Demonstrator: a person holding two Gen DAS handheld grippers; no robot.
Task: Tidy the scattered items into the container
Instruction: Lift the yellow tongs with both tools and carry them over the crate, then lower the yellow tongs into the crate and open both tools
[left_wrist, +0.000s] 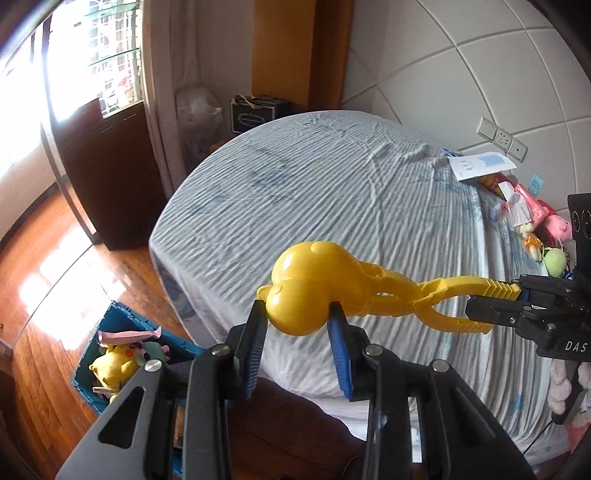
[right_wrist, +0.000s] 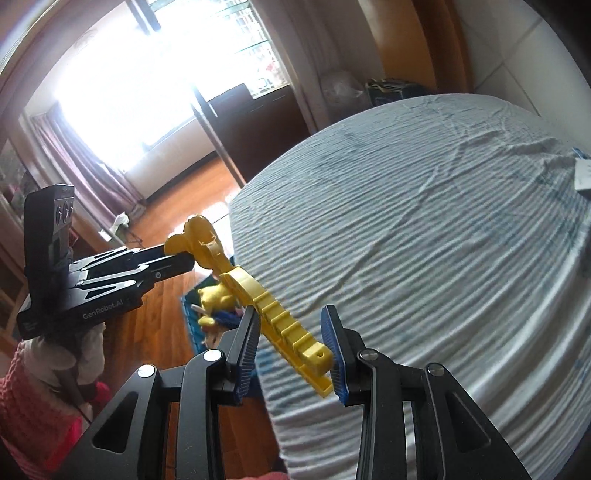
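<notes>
Over on the left you've got the blue crate (left_wrist: 110, 332) down on the wooden floor (left_wrist: 48, 295) with a yellow plush (left_wrist: 114, 363) already inside. Your left gripper (left_wrist: 297, 319) is clamped on the round head of the yellow snowball-maker tongs (left_wrist: 314, 291), held up in the air in front of the bed (left_wrist: 332, 203). Further right, your right gripper (right_wrist: 291, 339) has its pads pinched on the ribbed handle end. Soft toys (left_wrist: 546, 236) sit along the bed's far right edge.
</notes>
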